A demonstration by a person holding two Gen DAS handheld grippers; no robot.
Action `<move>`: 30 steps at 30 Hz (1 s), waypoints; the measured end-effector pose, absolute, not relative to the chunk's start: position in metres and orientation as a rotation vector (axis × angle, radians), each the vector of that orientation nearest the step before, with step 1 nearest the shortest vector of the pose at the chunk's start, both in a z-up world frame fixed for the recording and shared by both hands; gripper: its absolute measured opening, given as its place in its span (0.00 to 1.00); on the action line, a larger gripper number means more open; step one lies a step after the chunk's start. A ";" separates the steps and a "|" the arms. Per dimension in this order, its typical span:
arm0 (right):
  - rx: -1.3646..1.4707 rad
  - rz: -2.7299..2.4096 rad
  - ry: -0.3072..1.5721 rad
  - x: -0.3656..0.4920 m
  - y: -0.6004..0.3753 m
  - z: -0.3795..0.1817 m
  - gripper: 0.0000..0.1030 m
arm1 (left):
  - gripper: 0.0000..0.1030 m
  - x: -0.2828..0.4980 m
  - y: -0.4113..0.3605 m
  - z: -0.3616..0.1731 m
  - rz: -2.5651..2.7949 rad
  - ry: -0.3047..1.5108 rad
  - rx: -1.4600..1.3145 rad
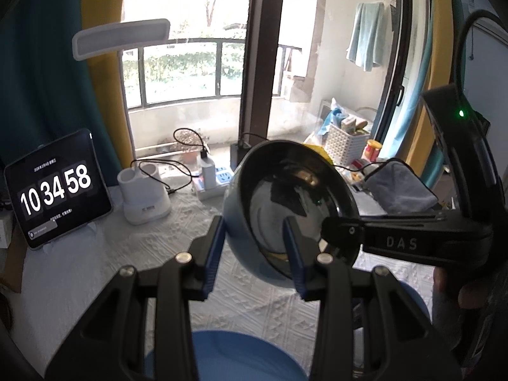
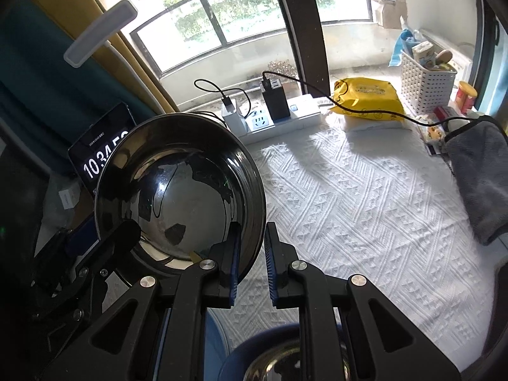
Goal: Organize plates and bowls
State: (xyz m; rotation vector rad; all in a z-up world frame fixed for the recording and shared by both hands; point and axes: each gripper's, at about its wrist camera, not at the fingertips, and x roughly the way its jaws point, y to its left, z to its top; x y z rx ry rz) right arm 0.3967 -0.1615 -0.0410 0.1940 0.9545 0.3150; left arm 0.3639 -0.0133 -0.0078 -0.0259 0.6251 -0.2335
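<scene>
Both grippers were clamped on the bowl (image 1: 287,209): left gripper (image 1: 254,254) and right gripper (image 2: 250,260) pinching opposite rim edges. Uneven pulling could've twisted it loose onto the plate (image 1: 228,355) below.

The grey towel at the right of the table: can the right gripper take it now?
Probably not yet. The right gripper is shut on the rim of the bowl, which the left gripper also holds. The tablecloth before the grey towel looks free, so it could after letting go.

Bright daylight from window (image 1: 190,63), glare outside, fisheye bending edges, corners dark
</scene>
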 end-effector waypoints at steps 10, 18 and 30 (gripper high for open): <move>0.195 0.300 0.931 0.370 -0.177 -0.030 0.16 | 0.37 0.343 -0.024 -0.001 -0.258 0.609 -0.027; 0.187 0.287 0.914 0.347 -0.188 -0.022 0.16 | 0.38 0.324 -0.036 0.005 -0.286 0.597 -0.017; 0.203 0.251 0.930 0.311 -0.215 -0.031 0.16 | 0.37 0.295 -0.060 -0.003 -0.343 0.625 -0.005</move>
